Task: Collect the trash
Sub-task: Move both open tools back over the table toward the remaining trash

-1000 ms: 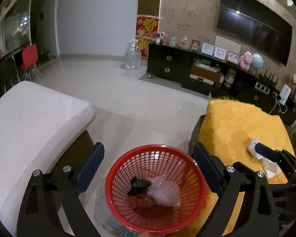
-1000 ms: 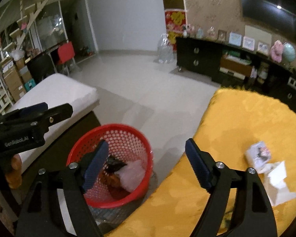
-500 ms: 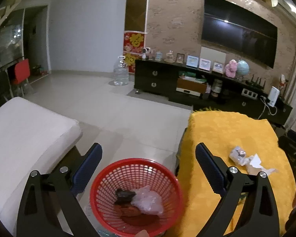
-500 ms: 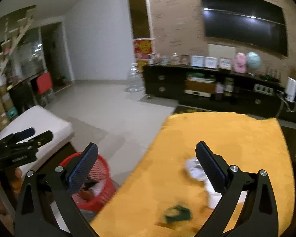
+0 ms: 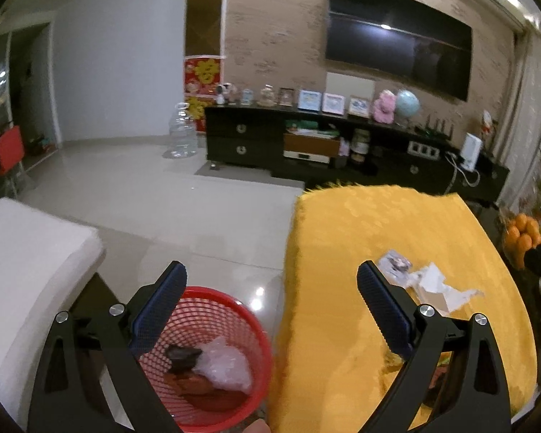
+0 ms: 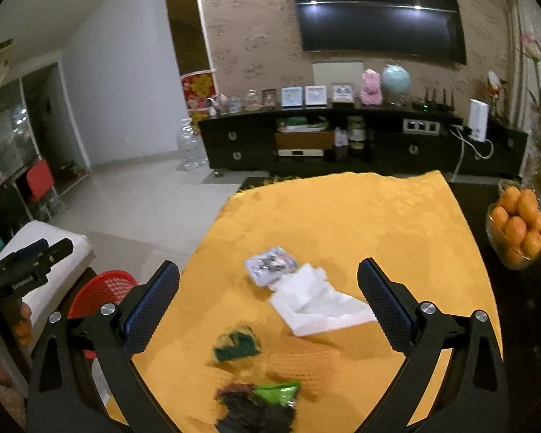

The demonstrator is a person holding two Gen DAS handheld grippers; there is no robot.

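Observation:
A red mesh basket (image 5: 212,357) stands on the floor left of the yellow-clothed table (image 5: 378,238), with dark and clear plastic scraps inside; it also shows in the right wrist view (image 6: 102,290). On the cloth lie a small printed wrapper (image 6: 270,265), a crumpled white tissue (image 6: 317,303), a green-yellow wrapper (image 6: 236,342) and a dark wrapper with a green part (image 6: 259,407). My left gripper (image 5: 270,310) is open and empty above the basket's edge. My right gripper (image 6: 268,303) is open and empty above the table trash.
A white cushioned seat (image 5: 29,263) is at the left. A bowl of oranges (image 6: 523,227) sits at the table's right. A black TV cabinet (image 6: 342,144) and a water jug (image 6: 191,144) stand at the far wall across tiled floor.
Both grippers swung right, away from the basket toward the table. The right wrist view now faces the trash on the cloth; the basket slid to the lower left in both views.

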